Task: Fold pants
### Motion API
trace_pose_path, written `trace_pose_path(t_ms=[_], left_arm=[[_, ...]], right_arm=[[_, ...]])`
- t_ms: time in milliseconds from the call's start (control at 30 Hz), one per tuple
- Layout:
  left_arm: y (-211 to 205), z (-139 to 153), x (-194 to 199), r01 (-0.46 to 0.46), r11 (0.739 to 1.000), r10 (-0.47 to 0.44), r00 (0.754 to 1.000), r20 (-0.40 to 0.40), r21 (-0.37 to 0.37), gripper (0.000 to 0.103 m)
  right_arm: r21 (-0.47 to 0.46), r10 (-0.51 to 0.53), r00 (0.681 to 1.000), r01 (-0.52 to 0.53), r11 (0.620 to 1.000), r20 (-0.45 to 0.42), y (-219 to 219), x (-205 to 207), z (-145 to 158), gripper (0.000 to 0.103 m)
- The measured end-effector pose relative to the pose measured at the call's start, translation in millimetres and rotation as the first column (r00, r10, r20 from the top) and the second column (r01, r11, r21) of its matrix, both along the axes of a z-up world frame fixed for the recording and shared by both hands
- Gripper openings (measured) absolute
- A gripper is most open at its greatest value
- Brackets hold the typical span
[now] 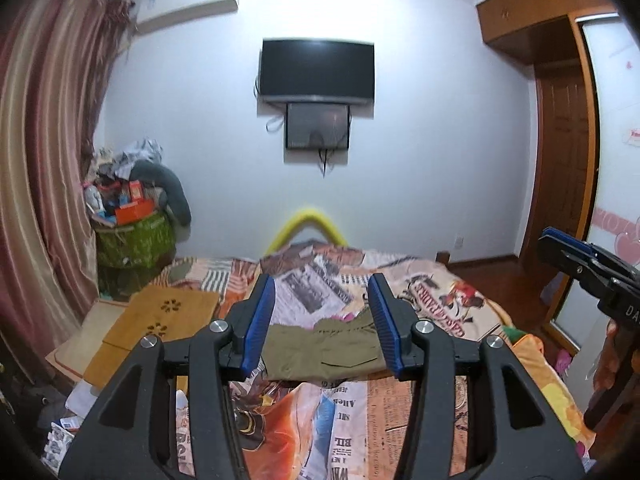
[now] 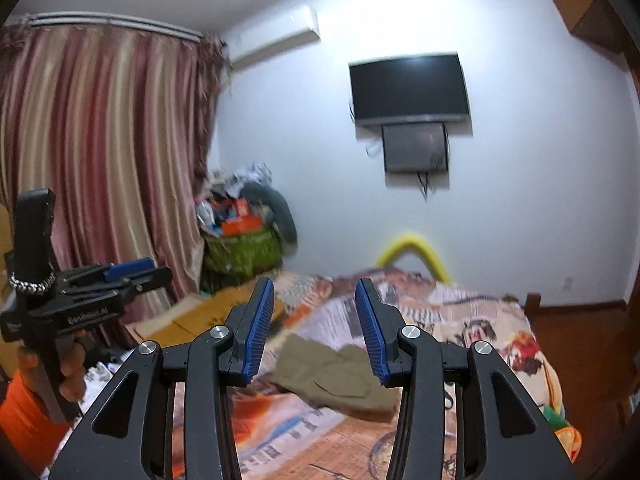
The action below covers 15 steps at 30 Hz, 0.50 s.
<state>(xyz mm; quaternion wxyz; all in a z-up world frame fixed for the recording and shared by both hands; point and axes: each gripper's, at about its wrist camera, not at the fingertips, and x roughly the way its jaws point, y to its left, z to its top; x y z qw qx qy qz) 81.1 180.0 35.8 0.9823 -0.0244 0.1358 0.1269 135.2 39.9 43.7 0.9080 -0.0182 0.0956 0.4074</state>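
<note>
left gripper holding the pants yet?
No: the left gripper is open and empty, held above the olive pants lying on the bed.

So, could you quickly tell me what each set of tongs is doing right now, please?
Left tongs: open, holding nothing, above the olive pants.
Right tongs: open, holding nothing, also clear of the pants.

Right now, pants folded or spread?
Folded: the olive pants lie on the bedspread as one compact block, no separate legs showing. Both grippers open, clear of them.
</note>
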Motion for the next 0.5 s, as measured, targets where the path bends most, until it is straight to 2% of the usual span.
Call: trace_pose_path(t_ms=[200,267,367,400,467,500], left_arm=[[-24.7,-2.1,-44.7,-0.004,1.0,0.003,0.997,0.08,0.006,0.055],[-29.2,-3.1,-53.2,-0.005,1.0,0.004,0.996,0.092,0.005,0.063],[-36.6,-7.1,-63.9,-0.015,1.0,0.013,0.994,0.105,0.02,0.072],[-38.6,-8.5,-66.2,-0.02,0.999,0.017,0.994,0.106,0.026,0.074],[-38.2,-11.5,-68.6,-0.017,1.0,0.015,0.995,0.103,0.021,0.085],[-37.6,-12.4,-70.2,-0.019,1.0,0.017,0.994,0.107,0.018,0.087]], right_arm=[[0.044,0.029,0.999,-0.031,0.999,0.038,1.7,-36.5,-7.8,0.039],[0.047,0.042,0.998,-0.044,0.998,0.039,4.0,-40.1,-9.7,0.04],[0.051,0.015,0.998,-0.018,0.999,0.059,6.1,-43.1,-11.6,0.064],[0.054,0.005,0.998,-0.008,0.999,0.062,6.3,-44.2,-12.5,0.067],[0.062,-0.005,0.999,0.002,0.998,0.05,4.9,-46.4,-14.0,0.073],[0.066,-0.004,0.999,0.002,0.998,0.036,4.8,-45.1,-15.0,0.079]])
